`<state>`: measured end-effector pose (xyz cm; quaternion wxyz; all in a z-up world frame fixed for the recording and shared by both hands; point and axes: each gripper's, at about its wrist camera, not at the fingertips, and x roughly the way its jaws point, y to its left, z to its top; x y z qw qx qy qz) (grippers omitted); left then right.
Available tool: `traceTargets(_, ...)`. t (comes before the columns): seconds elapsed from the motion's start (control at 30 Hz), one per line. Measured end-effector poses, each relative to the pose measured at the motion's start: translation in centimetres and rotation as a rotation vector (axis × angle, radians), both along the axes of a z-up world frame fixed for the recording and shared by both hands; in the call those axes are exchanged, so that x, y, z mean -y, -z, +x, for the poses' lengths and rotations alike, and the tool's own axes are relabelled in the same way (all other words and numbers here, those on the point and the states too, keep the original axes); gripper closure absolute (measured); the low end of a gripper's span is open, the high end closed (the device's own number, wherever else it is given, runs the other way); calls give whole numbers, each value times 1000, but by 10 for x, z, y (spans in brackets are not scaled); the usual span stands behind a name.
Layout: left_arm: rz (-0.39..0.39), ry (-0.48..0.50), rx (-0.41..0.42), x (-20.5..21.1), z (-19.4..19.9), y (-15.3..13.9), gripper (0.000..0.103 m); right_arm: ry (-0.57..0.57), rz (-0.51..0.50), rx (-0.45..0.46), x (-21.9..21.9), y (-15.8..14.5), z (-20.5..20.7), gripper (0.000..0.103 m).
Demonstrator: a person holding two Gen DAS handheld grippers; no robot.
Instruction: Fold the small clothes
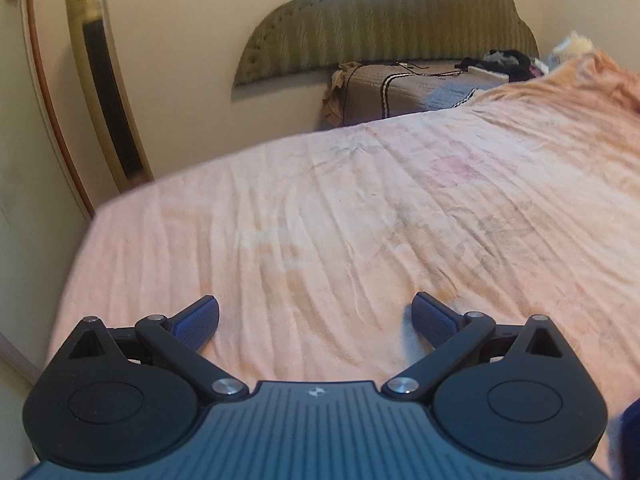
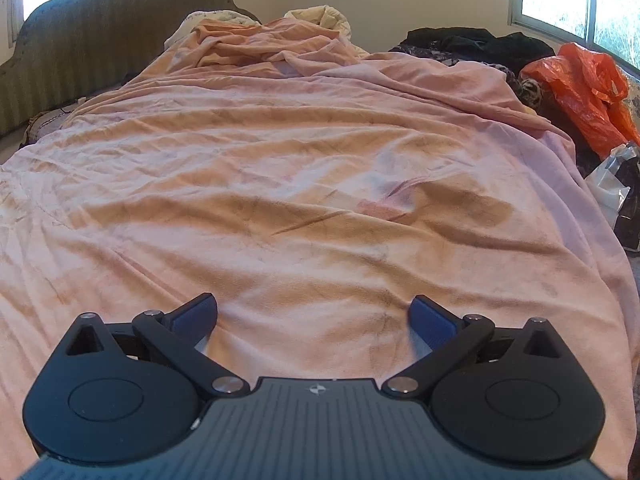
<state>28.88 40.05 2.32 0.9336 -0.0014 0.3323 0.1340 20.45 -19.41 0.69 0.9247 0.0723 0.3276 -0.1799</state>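
Note:
My left gripper (image 1: 315, 322) hovers open over a wrinkled pink bedsheet (image 1: 360, 216), its blue-padded fingers wide apart with nothing between them. My right gripper (image 2: 314, 320) is likewise open above the same pink sheet (image 2: 280, 184), empty. No small garment lies on the sheet in front of either gripper. A sliver of dark blue cloth (image 1: 630, 436) shows at the lower right edge of the left wrist view. A pile of dark clothes (image 2: 472, 46) sits at the far right end of the bed in the right wrist view.
A green padded headboard (image 1: 392, 20) stands against the wall, with a grey quilted pad (image 1: 404, 88) below it. An orange plastic bag (image 2: 584, 92) and other bags (image 2: 616, 196) lie along the bed's right side. A door frame (image 1: 48, 92) is at left.

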Motion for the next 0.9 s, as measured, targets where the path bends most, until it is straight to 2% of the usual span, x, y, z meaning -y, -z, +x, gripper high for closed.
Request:
traceTargets(0.03, -58, -2, 4, -9, -1, 0, 0, 0, -2, -1, 0, 0, 0, 0)
traceTargets(0.1, -88, 0, 24, -13, -5, -1, 0, 0, -1, 0, 0, 0, 0, 0)
traceTargets(0.23, -22, 1, -1, -2, -1, 0, 0, 0, -1, 0, 0, 0, 0, 0)
traceTargets(0.3, -54, -1, 3, -7, -1, 0, 0, 0, -1, 0, 0, 0, 0, 0)
traceTargets(0.9, -48, -1, 1, -6, 0, 0, 0, 1, -1, 0, -1, 0, 0, 0)
